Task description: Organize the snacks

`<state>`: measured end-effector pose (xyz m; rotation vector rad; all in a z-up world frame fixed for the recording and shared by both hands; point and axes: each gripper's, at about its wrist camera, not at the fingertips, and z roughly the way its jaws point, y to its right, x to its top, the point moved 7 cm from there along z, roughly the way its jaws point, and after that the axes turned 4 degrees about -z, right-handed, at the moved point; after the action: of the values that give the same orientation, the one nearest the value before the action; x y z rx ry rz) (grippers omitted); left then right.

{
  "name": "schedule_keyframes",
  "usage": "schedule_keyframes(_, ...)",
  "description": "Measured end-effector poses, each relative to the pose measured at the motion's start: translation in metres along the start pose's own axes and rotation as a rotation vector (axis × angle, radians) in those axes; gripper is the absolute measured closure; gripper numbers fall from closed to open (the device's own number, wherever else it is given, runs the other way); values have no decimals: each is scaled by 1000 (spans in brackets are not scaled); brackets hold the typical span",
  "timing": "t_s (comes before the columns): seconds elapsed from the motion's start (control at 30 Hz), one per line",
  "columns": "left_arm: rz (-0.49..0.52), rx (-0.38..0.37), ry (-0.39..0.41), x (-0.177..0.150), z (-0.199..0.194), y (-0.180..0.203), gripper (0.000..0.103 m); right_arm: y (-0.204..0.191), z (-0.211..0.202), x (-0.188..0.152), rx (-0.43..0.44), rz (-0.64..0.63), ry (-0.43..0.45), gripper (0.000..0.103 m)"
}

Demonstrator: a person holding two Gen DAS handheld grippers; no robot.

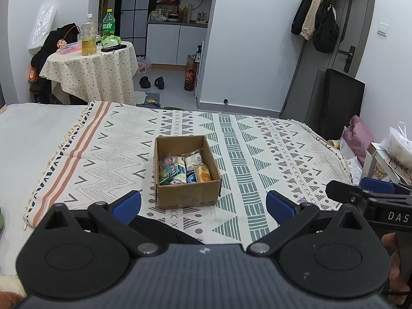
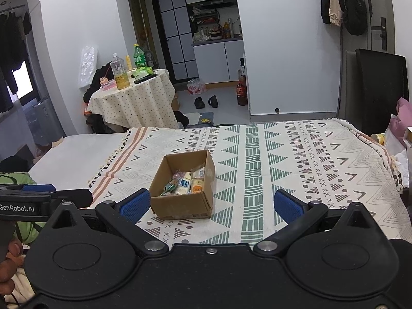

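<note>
Snacks (image 1: 184, 168) all lie inside the cardboard box (image 1: 188, 195) mid-blanket (image 1: 257, 154); left gripper (image 1: 203, 204) and right gripper (image 2: 212, 206) hover spread, empty, seemingly finished.

Pale grey-white walls (image 1: 257, 38) enclose a small room with a grey floor (image 1: 170, 77). A bed (image 2: 77, 149) fills the foreground, draped in a cream cloth (image 1: 257, 149) printed with green and grey zigzags and triangles. Beyond it a round table (image 1: 92, 74) wears a dotted cloth and carries bottles. Behind, a kitchen alcove (image 1: 180, 13) shows grey cabinets. Coats (image 1: 316, 13) hang beside a grey door (image 1: 347, 51); a dark flat panel (image 2: 381, 90), perhaps a screen, leans nearby.
</note>
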<state>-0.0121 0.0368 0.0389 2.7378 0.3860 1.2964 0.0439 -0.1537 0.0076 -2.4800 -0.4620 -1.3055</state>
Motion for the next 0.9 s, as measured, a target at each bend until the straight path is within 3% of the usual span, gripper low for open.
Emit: schedule_keyframes(0.9,8,5,-1,0,-3,2,0,1,-9,5,10,16,20,0)
